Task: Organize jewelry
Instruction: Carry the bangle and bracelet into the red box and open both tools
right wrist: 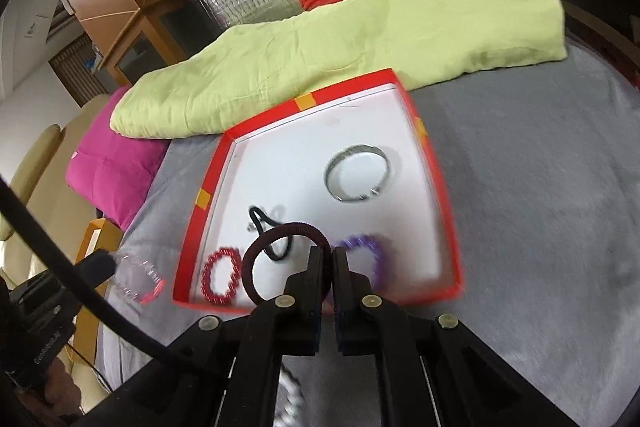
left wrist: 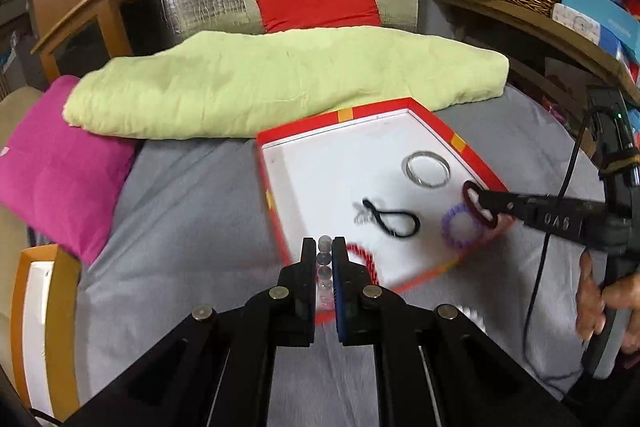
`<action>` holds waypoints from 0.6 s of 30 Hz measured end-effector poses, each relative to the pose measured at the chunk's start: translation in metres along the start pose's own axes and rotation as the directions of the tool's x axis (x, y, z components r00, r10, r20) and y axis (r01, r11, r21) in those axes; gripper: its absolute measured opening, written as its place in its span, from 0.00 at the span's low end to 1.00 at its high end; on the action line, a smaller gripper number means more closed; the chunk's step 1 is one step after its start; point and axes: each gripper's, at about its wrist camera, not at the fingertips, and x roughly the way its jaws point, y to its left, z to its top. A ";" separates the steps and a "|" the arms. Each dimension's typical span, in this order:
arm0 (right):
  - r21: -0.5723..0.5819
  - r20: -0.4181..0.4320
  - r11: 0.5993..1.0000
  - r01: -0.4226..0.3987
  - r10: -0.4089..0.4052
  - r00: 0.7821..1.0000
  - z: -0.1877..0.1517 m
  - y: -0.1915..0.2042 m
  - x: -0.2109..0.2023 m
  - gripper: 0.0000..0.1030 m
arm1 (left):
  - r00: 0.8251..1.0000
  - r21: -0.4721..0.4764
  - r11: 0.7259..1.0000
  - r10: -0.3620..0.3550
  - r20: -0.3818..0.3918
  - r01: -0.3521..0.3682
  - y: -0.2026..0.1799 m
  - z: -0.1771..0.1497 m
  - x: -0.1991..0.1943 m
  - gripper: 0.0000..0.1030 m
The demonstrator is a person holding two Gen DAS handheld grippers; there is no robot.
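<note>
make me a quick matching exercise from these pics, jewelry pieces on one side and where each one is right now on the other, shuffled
Things:
1. clear bead bracelet
2. dark red ring bracelet
3. silver bangle
4. purple bracelet

Places:
A. lying in the red box, nearest its far corner
B. pinched in the left gripper
C. lying in the box, near its right edge
D. pinched in the right gripper

Pairs: 1-B, 2-D, 3-A, 4-C
</note>
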 end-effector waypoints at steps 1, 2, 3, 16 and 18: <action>0.001 -0.005 1.000 -0.002 0.002 1.000 0.005 0.004 0.006 0.05 | 1.000 -0.004 1.000 -0.005 -0.008 0.005 0.001 0.006 0.008 0.08; 0.003 -0.014 1.000 -0.003 0.003 1.000 0.012 0.008 0.015 0.05 | 1.000 -0.003 1.000 -0.006 -0.014 0.006 0.002 0.011 0.015 0.08; 0.005 -0.022 1.000 -0.004 0.004 1.000 0.017 0.010 0.022 0.05 | 1.000 0.000 1.000 -0.007 -0.022 0.007 0.002 0.016 0.023 0.08; 0.129 -0.093 0.987 -0.096 0.109 0.990 0.062 0.011 0.107 0.08 | 0.991 0.021 0.999 0.040 -0.127 -0.038 0.012 0.040 0.112 0.08; 0.143 -0.091 0.984 -0.104 0.118 0.989 0.066 0.009 0.110 0.08 | 0.991 0.025 0.999 0.050 -0.121 -0.047 0.014 0.038 0.112 0.08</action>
